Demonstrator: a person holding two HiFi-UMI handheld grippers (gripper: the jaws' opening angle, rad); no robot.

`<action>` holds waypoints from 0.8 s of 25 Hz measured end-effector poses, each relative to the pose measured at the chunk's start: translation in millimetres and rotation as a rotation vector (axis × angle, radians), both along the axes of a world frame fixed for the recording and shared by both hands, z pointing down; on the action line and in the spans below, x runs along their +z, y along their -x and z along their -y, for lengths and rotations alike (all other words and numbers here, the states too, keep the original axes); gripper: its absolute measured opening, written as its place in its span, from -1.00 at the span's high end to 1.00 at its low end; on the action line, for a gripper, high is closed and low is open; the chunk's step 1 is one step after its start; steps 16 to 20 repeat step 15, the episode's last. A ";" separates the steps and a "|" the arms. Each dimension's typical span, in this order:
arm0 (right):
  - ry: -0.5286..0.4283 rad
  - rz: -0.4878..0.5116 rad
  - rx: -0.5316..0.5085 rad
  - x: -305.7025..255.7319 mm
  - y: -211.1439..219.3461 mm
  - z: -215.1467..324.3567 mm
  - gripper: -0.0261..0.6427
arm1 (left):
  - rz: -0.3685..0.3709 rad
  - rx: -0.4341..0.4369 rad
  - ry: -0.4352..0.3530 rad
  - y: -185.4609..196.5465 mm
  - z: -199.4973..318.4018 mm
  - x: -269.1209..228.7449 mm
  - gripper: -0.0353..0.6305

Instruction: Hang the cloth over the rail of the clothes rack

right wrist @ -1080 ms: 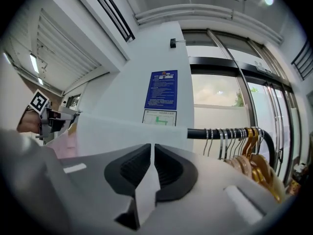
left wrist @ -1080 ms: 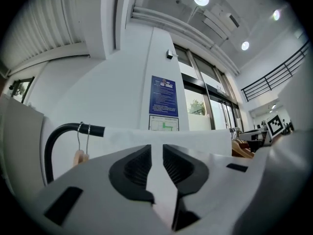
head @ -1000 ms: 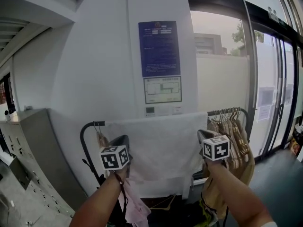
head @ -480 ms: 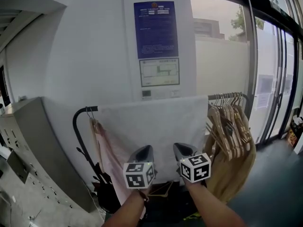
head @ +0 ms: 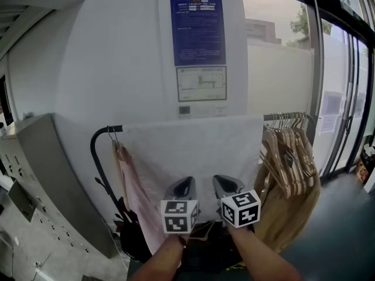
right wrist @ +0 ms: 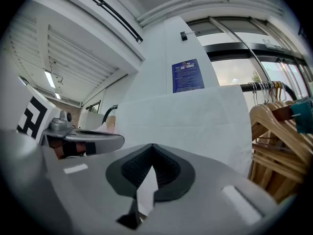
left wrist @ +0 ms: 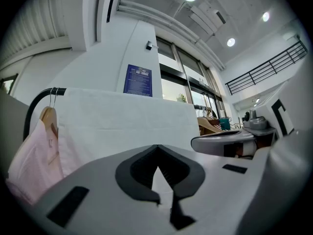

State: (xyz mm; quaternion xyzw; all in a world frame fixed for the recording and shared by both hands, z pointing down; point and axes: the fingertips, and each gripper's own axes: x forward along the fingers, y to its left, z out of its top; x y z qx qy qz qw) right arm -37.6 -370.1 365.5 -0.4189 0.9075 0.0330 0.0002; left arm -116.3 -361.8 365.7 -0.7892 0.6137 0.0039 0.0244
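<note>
Against the wall (head: pixel 117 69), left tongs (head: pixel 185 182) and right tongs (head: pixel 221 180) have sunk together.

A white cloth (head: pixel 193 151) lies draped over the middle of the clothes rack (head: pixel 95 157). A pink garment (head: pixel 133 186) hangs at its left end, and wooden hangers (head: pixel 291 151) are bunched at its right end.

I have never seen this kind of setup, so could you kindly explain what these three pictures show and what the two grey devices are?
A person holds a two-jaw gripper in each hand: the left gripper and the right gripper, each with a marker cube. One picture comes from a head camera; the other two look along each gripper's jaws. Both are shut and hold nothing. The white cloth hangs over the rail of the clothes rack, between a pink garment and wooden hangers.
</note>
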 end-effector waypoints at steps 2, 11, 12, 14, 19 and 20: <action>-0.003 0.000 0.000 -0.7 0.5 0.3 0.92 | 0.000 -0.001 -0.004 1.0 0.9 -2.0 0.88; -0.014 0.009 -0.002 -6.6 4.3 6.0 0.92 | -0.003 -0.005 -0.024 4.4 6.8 -10.4 0.88; -0.014 0.010 -0.003 -7.3 4.7 6.6 0.92 | -0.005 -0.005 -0.024 4.6 7.2 -10.6 0.88; -0.012 0.013 -0.004 -8.2 5.3 7.6 0.92 | -0.010 -0.004 -0.022 4.5 8.0 -10.9 0.88; -0.011 0.015 -0.005 -8.5 5.6 8.0 0.92 | -0.014 -0.002 -0.022 4.3 8.4 -11.0 0.88; -0.011 0.015 -0.005 -8.5 5.6 8.0 0.92 | -0.014 -0.002 -0.022 4.3 8.4 -11.0 0.88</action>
